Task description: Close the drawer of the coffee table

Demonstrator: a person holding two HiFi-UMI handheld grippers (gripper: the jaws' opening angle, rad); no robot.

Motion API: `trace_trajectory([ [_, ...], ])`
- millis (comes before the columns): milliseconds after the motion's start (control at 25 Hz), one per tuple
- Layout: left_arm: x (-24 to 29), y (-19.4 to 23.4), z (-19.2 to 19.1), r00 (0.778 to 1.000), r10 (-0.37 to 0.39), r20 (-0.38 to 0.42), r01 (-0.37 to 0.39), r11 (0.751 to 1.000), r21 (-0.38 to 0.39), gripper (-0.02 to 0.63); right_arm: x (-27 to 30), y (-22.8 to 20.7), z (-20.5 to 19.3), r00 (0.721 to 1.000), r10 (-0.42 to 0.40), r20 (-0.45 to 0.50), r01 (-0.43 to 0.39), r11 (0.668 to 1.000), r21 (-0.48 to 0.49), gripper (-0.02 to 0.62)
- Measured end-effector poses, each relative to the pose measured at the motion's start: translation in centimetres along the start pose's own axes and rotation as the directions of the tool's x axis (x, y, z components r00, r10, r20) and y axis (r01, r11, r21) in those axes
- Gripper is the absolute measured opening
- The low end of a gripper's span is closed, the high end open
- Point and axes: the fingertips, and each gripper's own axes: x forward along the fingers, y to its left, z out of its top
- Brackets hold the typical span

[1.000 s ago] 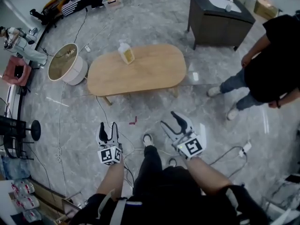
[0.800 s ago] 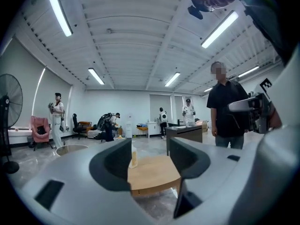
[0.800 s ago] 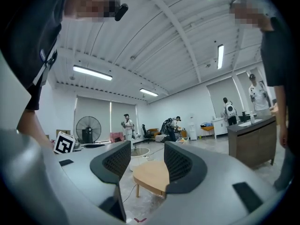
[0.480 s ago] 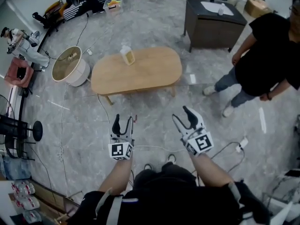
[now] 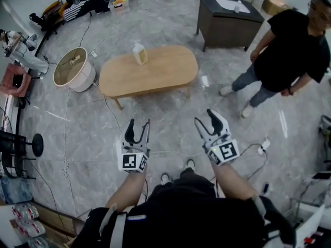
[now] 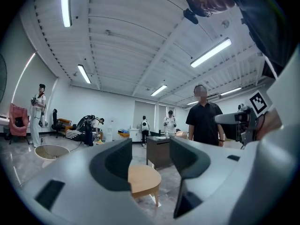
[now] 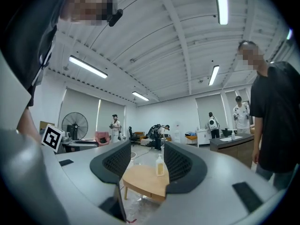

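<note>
Head view: left gripper [image 5: 138, 124], right gripper [image 5: 204, 119], jaws apart, empty, well apart from coffee table [image 5: 150, 68]. Could snag floor cable [image 5: 170, 152] walking in.

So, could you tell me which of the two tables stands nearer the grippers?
The pale oval coffee table; the dark table stands farther off, behind it.

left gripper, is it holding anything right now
No, the left gripper has its jaws apart, with only the distant coffee table showing through the gap.
</note>
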Motion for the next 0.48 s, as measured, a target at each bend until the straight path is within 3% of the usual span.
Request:
trace_trajectory([
  [160, -3.0, -0.8, 1.2, 0.998, -0.065, 0.009, 0.065, 0.997, -0.031, 0.250, -2.6, 2.9, 1.2, 1.000, -0.023, -0.002, 0.023, 1.000, -0.015, 0.218],
  [320, -5.1, -3.6, 1.7, 0.984, -0.179, -0.004, 0.179, 0.984, -0.006, 0.250, -5.7, 5.9, 2.0, 0.999, -0.053, -0.010, 0.053, 0.998, -0.036, 0.218],
  [480, -6.9, -5.5, 2.9, 0.973, -0.230, 0.015, 0.230, 0.973, -0.004, 0.250, -7.5, 8.9, 3.1, 0.999, -0.048, -0.005, 0.048, 0.999, 0.002, 0.218],
])
